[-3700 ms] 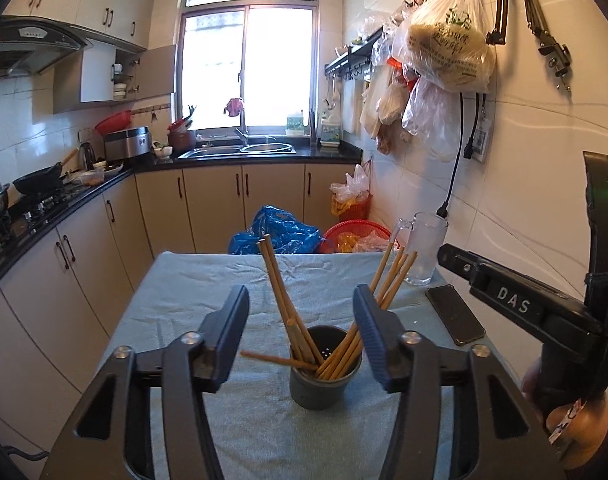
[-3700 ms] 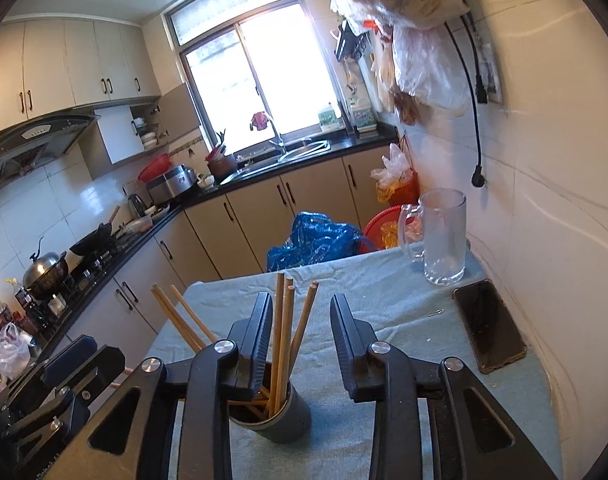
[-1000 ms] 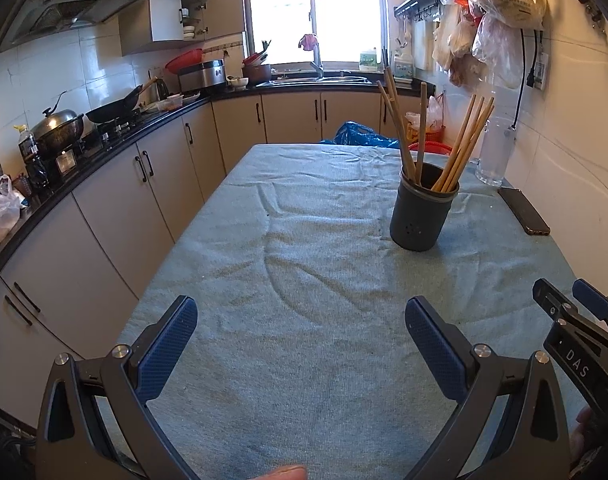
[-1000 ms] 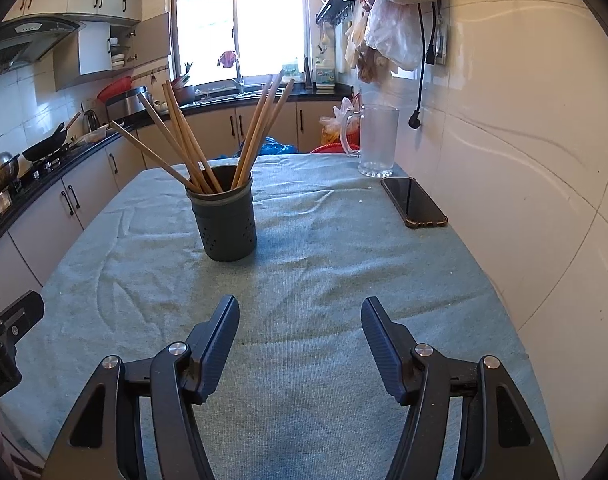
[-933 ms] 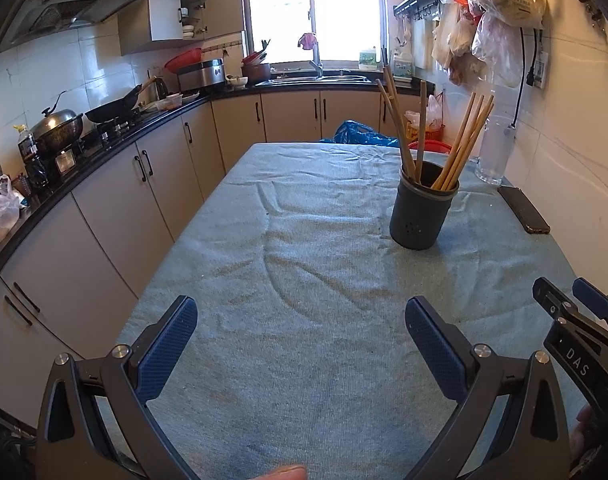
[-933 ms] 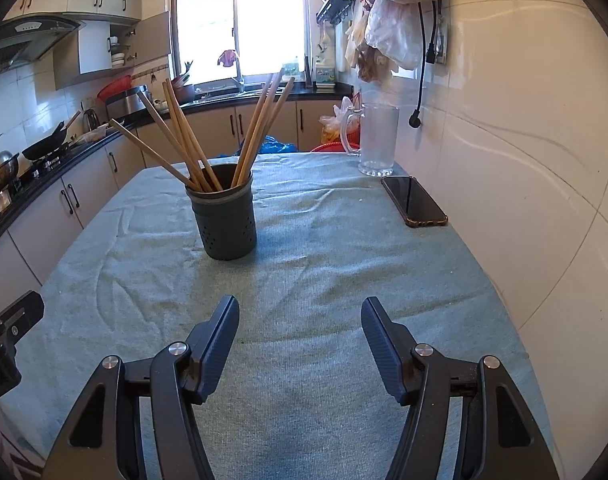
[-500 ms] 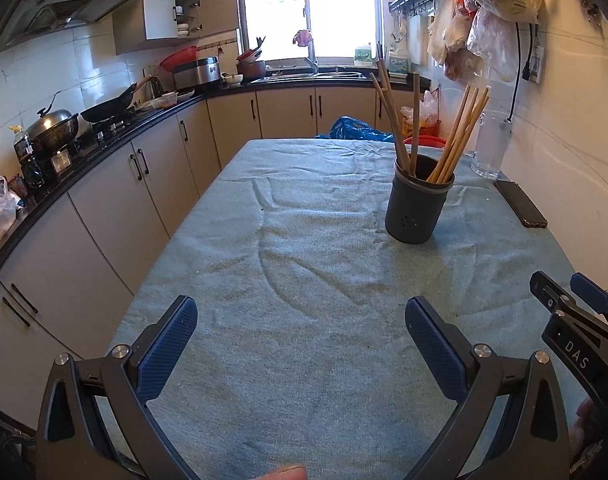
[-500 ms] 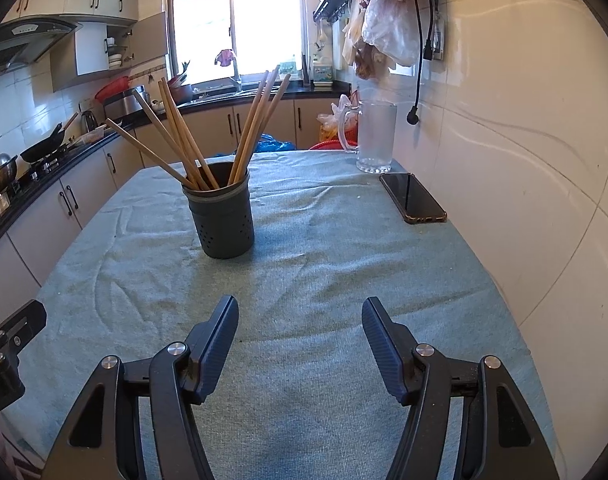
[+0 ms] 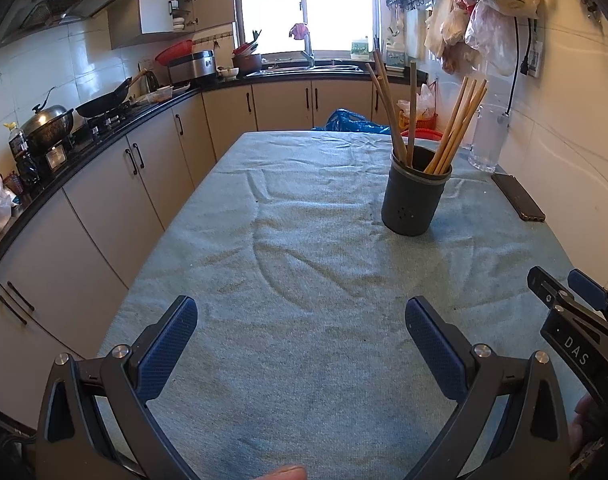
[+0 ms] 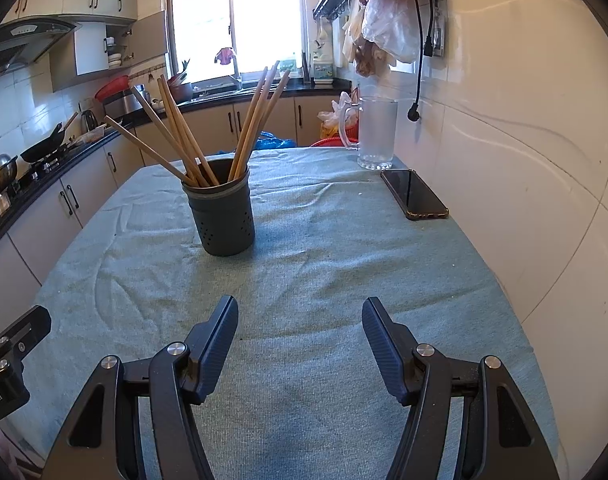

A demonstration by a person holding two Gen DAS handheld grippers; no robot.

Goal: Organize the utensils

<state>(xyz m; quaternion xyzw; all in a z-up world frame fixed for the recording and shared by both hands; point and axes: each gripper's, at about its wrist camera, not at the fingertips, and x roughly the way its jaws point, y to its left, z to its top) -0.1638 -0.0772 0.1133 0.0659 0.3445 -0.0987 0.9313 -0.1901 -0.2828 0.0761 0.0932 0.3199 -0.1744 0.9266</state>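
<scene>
A dark grey perforated holder (image 9: 414, 196) stands upright on the cloth-covered table (image 9: 304, 280), right of centre. Several wooden chopsticks (image 9: 452, 128) stand in it, fanned out. The holder (image 10: 222, 216) and chopsticks (image 10: 260, 116) also show in the right wrist view, left of centre. My left gripper (image 9: 300, 324) is wide open and empty, low over the table's near end, well short of the holder. My right gripper (image 10: 300, 320) is open and empty, also well back from the holder. Its body shows at the right edge of the left wrist view (image 9: 572, 320).
A black phone (image 10: 414, 194) lies near the right wall. A frosted glass mug (image 10: 374, 136) stands beyond it. Bags hang on the wall above (image 10: 384, 20). Kitchen counters with pans (image 9: 100, 108) run along the left. A blue bag (image 9: 352, 122) lies beyond the table's far end.
Both grippers have pulled far back from the holder and opened wider since 3.7 s ago. In the last second both views barely shift; the chopsticks stay in the holder.
</scene>
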